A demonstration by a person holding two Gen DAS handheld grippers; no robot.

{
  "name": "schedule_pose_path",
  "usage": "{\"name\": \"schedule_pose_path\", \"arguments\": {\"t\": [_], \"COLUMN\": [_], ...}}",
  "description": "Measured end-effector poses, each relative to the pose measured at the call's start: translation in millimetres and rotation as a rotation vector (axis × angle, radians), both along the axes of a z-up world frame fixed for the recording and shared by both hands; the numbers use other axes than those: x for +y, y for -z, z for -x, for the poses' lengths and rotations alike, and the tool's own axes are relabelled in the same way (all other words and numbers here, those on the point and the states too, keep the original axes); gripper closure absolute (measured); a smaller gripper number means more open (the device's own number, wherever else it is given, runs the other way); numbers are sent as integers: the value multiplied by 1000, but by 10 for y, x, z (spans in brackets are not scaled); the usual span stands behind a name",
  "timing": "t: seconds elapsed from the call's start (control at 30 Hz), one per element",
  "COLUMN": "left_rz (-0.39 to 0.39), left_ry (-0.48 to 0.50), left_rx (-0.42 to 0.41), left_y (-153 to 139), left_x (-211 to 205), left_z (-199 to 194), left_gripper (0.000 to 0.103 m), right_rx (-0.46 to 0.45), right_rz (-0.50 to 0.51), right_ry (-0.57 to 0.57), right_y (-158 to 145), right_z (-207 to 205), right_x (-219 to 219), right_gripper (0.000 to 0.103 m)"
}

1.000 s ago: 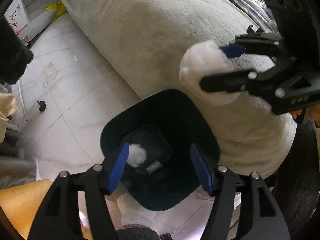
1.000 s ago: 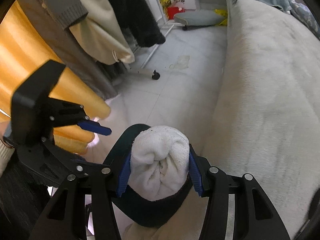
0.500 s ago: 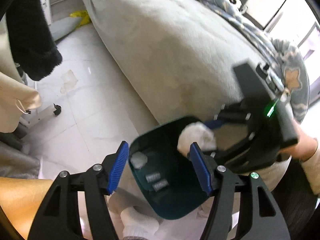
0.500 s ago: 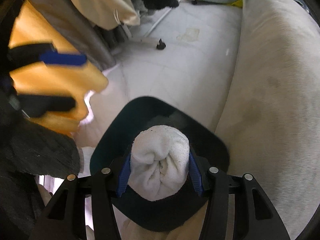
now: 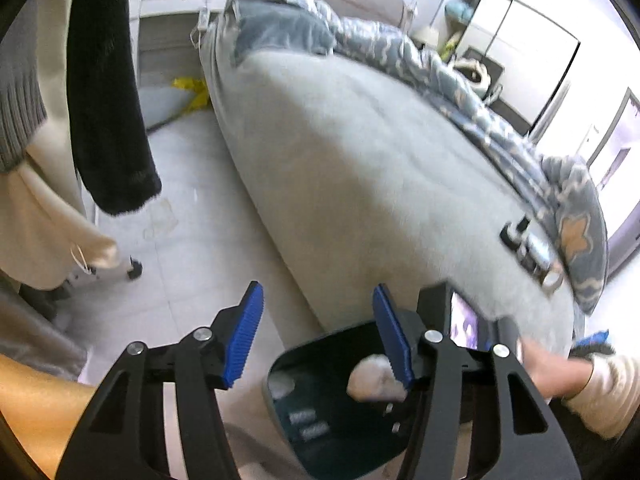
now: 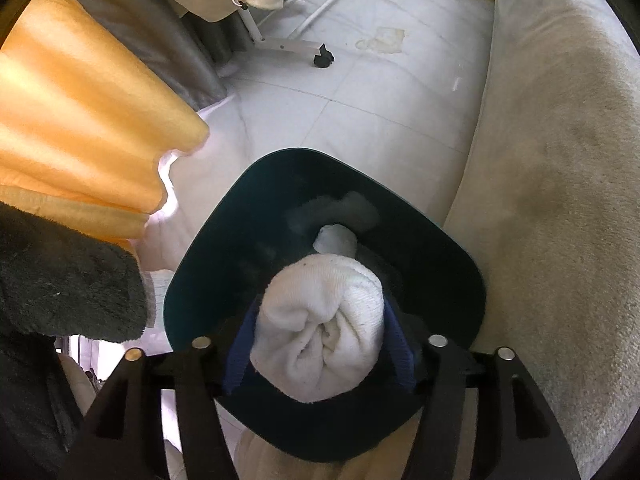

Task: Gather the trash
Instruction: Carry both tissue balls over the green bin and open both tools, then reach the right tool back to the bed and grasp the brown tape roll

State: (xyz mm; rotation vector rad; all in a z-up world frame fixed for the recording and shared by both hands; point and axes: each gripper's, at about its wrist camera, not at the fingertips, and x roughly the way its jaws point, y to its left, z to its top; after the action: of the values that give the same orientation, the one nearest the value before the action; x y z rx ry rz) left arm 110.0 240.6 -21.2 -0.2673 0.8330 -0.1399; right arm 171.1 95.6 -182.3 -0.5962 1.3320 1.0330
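Observation:
A dark teal trash bin (image 6: 460, 280) stands on the floor beside the bed; it also shows in the left wrist view (image 5: 320, 452). My right gripper (image 6: 318, 344) is shut on a rolled white sock (image 6: 320, 328) and holds it inside the bin's mouth. A small white wad (image 6: 336, 240) lies at the bin's bottom; it also shows in the left wrist view (image 5: 282, 386). My left gripper (image 5: 318, 336) is open and empty, raised above the bin's left rim. The sock (image 5: 372, 378) shows there behind my right finger.
A grey-covered bed (image 5: 380, 168) with a blue patterned duvet (image 5: 500, 128) runs along the right. Hanging clothes (image 5: 108, 92) on a wheeled rack (image 6: 304, 46) and an orange curtain (image 6: 80, 128) crowd the left. White tiled floor (image 6: 360, 100) lies between.
My right gripper has carried the sock from above the bed edge down into the bin's mouth. My left gripper has lifted and tilted up, so the bin has slid low in its view.

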Motion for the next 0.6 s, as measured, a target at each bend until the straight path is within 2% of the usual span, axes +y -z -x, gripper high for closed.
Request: {"name": "schedule_pose_path", "arguments": {"t": [0.1,0.37,0.6], "left_rz": [23,32,5], "left_ry": [-36,-39,11], "left_rx": [-51,-105,-163], "left_y": [-144,-343,-504], "left_x": [15,-222,-590], "left_z": [-34,-205,-352], "left_gripper": [44,44,40], "right_rx": [-1,-68,-167], "right_rz": [-21,-147,-233], "right_ry": [-8,-8,22], "right_y": [-66,-568,-979], "right_z": [15,22,-64], "right_x": [-27,-210,-586], "right_gripper": [29,28,26]}}
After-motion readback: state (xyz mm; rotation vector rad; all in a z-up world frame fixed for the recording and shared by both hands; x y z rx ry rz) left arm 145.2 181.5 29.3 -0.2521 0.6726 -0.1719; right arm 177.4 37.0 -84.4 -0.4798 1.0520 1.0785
